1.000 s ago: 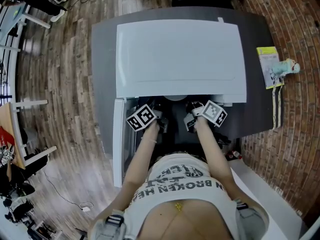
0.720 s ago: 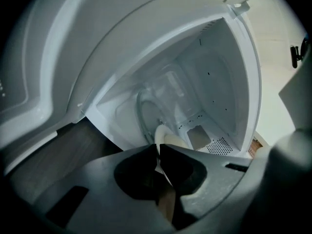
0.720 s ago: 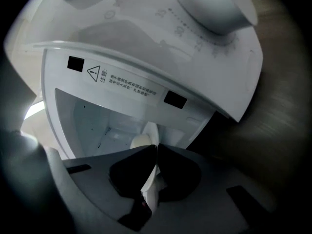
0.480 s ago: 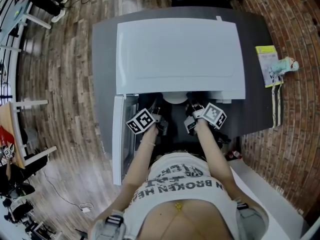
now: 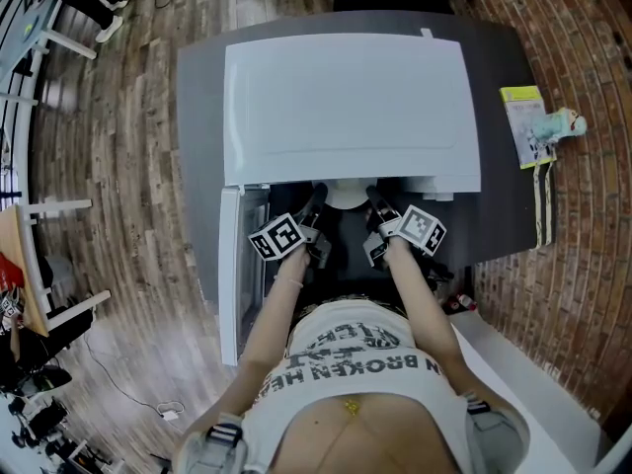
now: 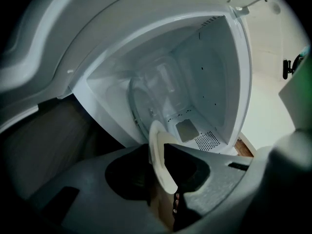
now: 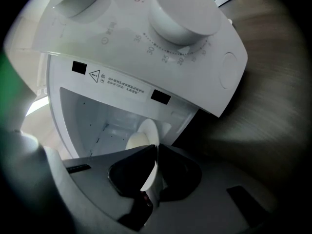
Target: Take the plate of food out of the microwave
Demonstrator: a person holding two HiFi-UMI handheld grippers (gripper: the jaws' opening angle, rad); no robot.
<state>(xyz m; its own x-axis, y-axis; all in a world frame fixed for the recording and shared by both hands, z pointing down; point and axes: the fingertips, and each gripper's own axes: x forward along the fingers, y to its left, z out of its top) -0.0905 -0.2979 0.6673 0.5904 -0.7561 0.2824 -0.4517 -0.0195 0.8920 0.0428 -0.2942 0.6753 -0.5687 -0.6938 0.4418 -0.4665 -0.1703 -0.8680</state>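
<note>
1. Head view: a boxy white microwave (image 5: pixel 346 97) with a smooth matt top stands on a dark grey table (image 5: pixel 197 117). Its door (image 5: pixel 229 265) hangs open at the left. The left gripper (image 5: pixel 316 205) and the right gripper (image 5: pixel 377 205) both reach into the opening. The pale round plate (image 5: pixel 346 197) sits between them at the mouth of the oven, mostly hidden under the top's front edge. A yellow-edged booklet (image 5: pixel 521 126) lies at the table's right end, and a wood-plank floor (image 5: pixel 118 166) surrounds the table.

2. Left gripper view: the plate (image 6: pixel 157 130) shows edge-on, with a thick, rounded, glossy white rim. It stands between the grey jaws of the left gripper (image 6: pixel 157 146), which have just been opening and now sit spread, loose around the rim. Behind lies the white cavity (image 6: pixel 204 72), with a round glass turntable (image 6: pixel 141 101) and a perforated patch on one wall.

3. Right gripper view: the right gripper (image 7: pixel 157 152) is pressed together on the plate (image 7: pixel 144 135), pinching its rim. Above hangs the white control panel with a fat round dial (image 7: pixel 183 13) and minute marks around it.
</note>
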